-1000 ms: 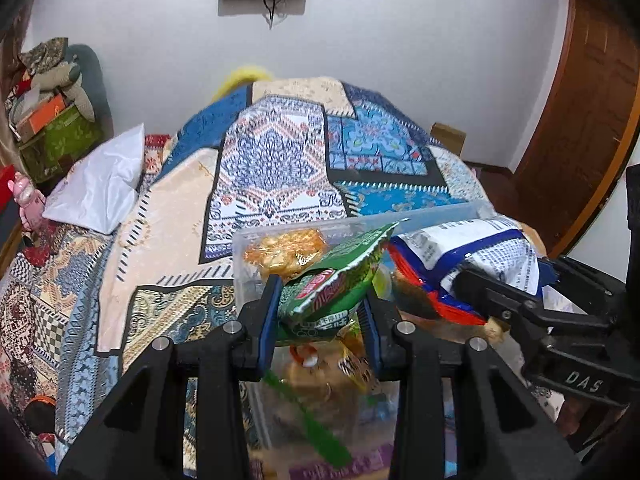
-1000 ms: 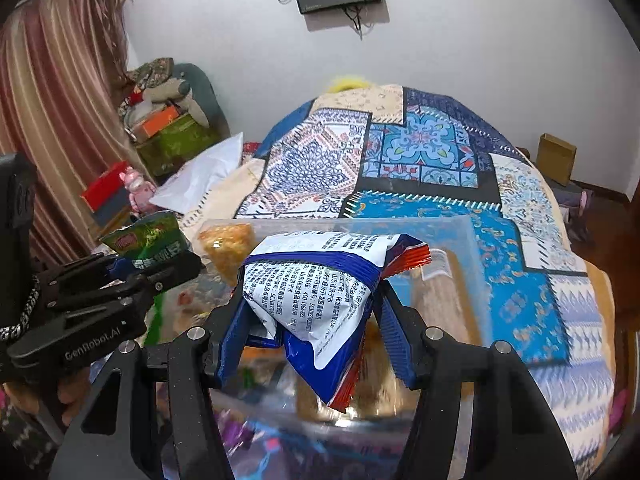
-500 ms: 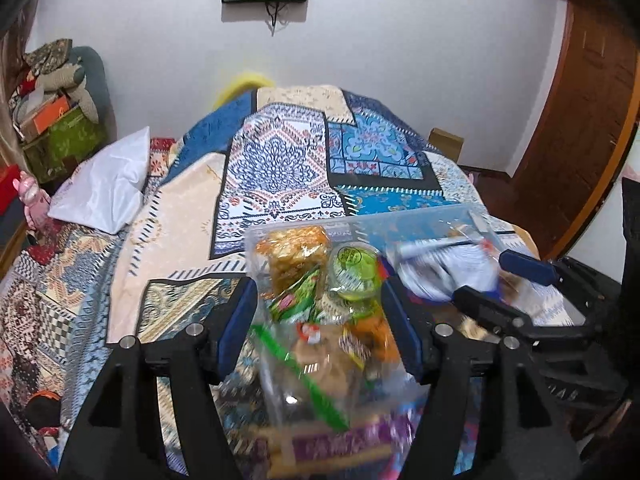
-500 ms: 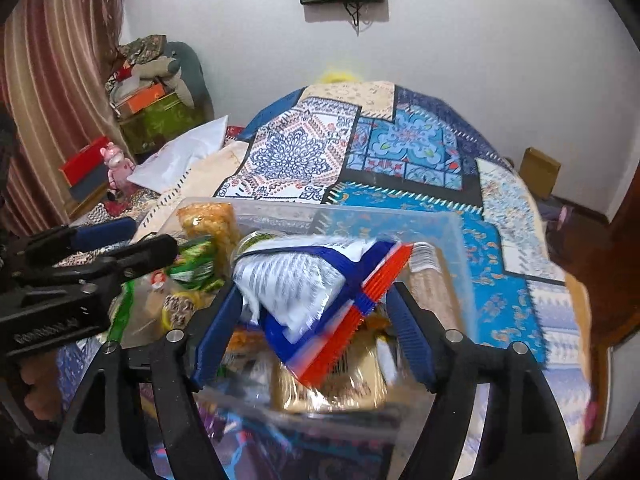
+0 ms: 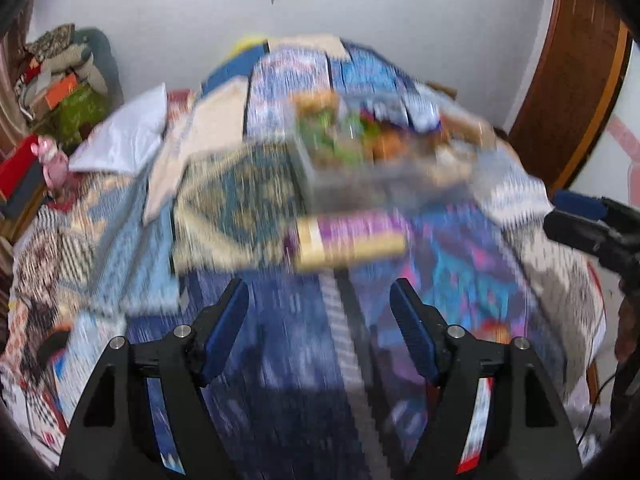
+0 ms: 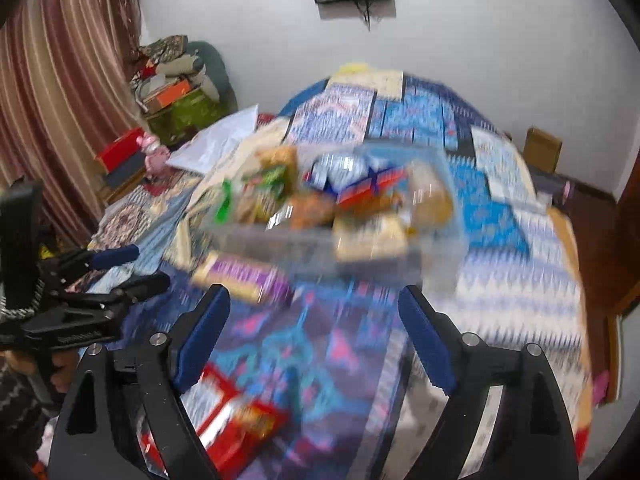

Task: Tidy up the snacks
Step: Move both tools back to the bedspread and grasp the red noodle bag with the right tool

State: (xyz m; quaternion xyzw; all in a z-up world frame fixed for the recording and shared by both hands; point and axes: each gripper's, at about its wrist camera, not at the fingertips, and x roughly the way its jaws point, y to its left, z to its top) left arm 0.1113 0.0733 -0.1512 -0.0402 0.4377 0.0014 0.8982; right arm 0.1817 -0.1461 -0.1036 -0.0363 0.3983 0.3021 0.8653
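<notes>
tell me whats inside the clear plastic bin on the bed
The clear bin holds heaped snack packets: a blue-and-white bag on top, green and orange ones beside it. Blur and the upper packets hide whatever lies underneath.

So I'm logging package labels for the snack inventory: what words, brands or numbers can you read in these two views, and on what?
Nothing can be read; motion blur smears all print.
Purple and yellow box: print blurred.
Blue and white bag in the clear bin: print blurred.
Red packet: print blurred.
Left gripper body: white lettering, unreadable.
</notes>
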